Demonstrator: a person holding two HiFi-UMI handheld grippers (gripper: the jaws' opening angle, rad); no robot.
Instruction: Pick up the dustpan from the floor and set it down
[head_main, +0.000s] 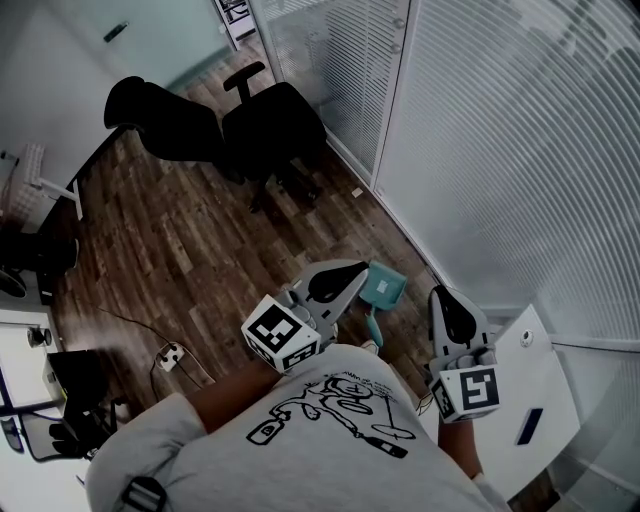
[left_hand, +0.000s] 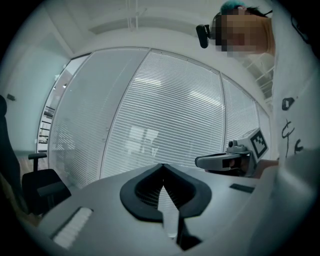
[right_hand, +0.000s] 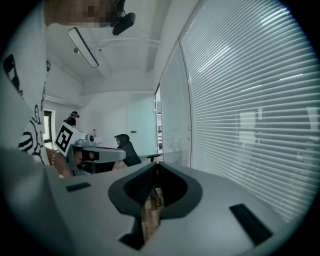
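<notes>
Dustpan place: the dustpan lies flat on the plank floor, right of centre in the head view. It is close to the glass wall with its blinds.
Left gripper: the left gripper hovers above the floor, just left of the pan in the frame. Its jaws are together with nothing between them.
Right gripper: the right gripper hangs to the pan's right, jaws pressed together and empty.
Step in hand: neither gripper bears the pan. The scene fits a pan waiting to be lifted as well as one already put back down and let go.
Next move: this depends on which reading holds, and these pictures do not settle it.
Dustpan make: smooth teal plastic, a shallow wedge-shaped scoop. Its slim straight handle points toward the lower edge of the frame.
Floor: dark wood-grain planks with a dull sheen.
Gripper make: matte grey shells and black ribbed pads that taper to a point.
</notes>
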